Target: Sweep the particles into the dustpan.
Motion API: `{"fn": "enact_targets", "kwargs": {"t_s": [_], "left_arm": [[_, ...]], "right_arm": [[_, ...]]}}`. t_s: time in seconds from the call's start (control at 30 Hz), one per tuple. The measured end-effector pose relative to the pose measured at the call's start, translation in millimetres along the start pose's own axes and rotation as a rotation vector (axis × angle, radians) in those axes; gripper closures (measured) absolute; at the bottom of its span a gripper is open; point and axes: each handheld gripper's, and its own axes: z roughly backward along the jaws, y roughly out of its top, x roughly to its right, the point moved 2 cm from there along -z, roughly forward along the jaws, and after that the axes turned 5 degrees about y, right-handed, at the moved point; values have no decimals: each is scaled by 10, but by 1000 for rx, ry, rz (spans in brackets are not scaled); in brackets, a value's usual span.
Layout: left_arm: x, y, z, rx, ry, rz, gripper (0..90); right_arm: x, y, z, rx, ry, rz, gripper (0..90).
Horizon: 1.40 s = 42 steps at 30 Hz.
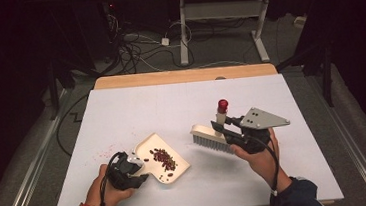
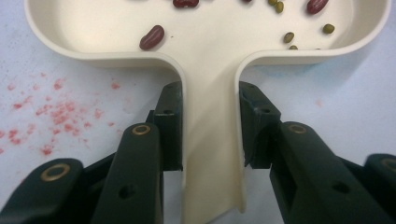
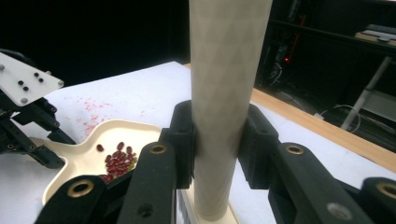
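A cream dustpan (image 1: pixel 177 170) lies on the white table, holding a pile of red beans (image 1: pixel 163 157) and a few small green ones (image 2: pixel 288 37). My left gripper (image 1: pixel 136 175) is shut on the dustpan's handle (image 2: pixel 211 140), one jaw on each side. A cream brush (image 1: pixel 209 137) with grey bristles and a red-capped handle (image 1: pixel 222 104) hangs just right of the dustpan. My right gripper (image 1: pixel 222 128) is shut on the brush's upright handle (image 3: pixel 224 93). The dustpan (image 3: pixel 84 161) and the left gripper (image 3: pixel 28 112) lie to the left in the right gripper view.
Pink-red specks (image 2: pixel 51 112) mark the white table (image 1: pixel 121 108) left of the dustpan. A wooden strip (image 1: pixel 183 76) edges the table's far side. Beyond it on the floor are cables and a desk frame (image 1: pixel 224 24).
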Motion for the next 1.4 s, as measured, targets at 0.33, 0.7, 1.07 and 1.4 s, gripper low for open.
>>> {"fn": "enact_targets", "kwargs": {"t_s": [0.33,0.7,1.07,1.4], "left_arm": [[-40,-23,-2,12,10,24,640],[-58,-46,-13,24,37,48,640],[-78,-72,-15,36,37,81,639],[-213,-157,21,32,85,188,639]], "right_arm": [[189,-81,282,-14,-26,-2,706],[319,-175,596,-34,-66,13,706],[478,-253,878,-54,-66,1,706],[504,-322,1050,-119,-24,10,706]]}}
